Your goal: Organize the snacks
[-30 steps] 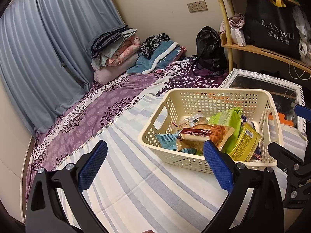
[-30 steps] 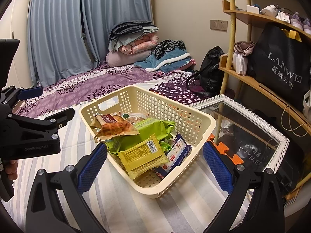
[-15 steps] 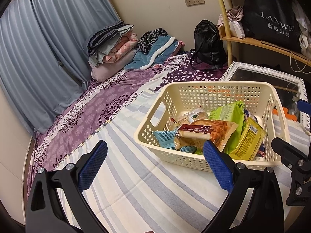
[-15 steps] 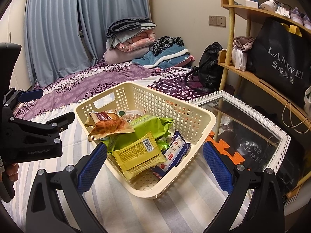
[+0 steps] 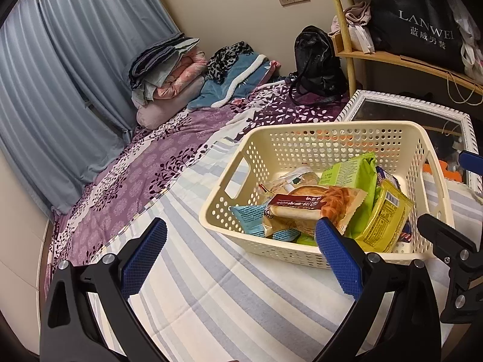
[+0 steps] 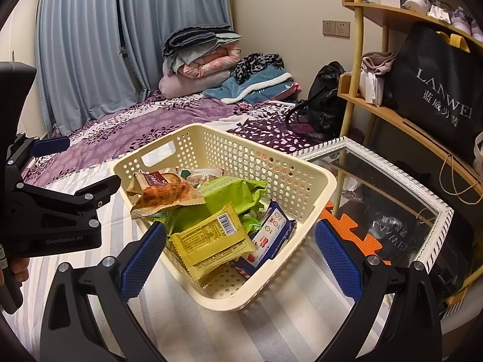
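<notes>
Both grippers' jaws wide apart, empty; basket (image 6: 305, 193) snacks (image 6: 211, 235) heaped, lower packets perhaps hidden

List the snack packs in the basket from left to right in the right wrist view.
Brown pastry wrapper → yellow flat packet with barcode → blue-and-white pack with red pictures. The crumpled green bag overlaps them, so it is left out.

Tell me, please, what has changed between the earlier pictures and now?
Both grippers have eased closer to the cream basket, which fills more of each view; the left gripper and right gripper remain open and empty. Nothing was grasped or released. The pastry packet, green packet, yellow packet and blue packet lie as before.
</notes>
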Demonstrator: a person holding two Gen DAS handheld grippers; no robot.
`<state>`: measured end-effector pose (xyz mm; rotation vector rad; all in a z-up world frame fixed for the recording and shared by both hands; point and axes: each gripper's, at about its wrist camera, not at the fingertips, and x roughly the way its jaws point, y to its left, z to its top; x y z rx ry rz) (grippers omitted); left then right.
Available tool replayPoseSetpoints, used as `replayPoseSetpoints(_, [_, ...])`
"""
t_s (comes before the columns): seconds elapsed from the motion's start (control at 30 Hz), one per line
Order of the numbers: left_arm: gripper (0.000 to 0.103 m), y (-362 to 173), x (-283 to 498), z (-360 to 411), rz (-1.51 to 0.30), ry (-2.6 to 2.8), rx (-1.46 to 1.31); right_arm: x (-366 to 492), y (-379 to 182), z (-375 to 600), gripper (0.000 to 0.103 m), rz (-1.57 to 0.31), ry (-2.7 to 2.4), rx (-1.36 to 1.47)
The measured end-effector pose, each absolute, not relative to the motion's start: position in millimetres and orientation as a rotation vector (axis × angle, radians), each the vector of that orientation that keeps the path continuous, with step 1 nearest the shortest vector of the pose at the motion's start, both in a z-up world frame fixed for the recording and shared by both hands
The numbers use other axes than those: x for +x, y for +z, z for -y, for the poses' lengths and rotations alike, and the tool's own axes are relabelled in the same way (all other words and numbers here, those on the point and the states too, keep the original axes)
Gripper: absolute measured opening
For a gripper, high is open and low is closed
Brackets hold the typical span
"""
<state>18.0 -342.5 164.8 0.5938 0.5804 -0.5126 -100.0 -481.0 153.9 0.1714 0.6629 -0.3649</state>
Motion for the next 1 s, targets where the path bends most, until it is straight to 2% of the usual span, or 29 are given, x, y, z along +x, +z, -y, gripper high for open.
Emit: replayPoseSetpoints(1.0, [0.100,161.0,15.7,349.2,-0.579,-0.538,0.611,-98.6,146.0,482.9,0.098,-0.668,-0.372,0.175])
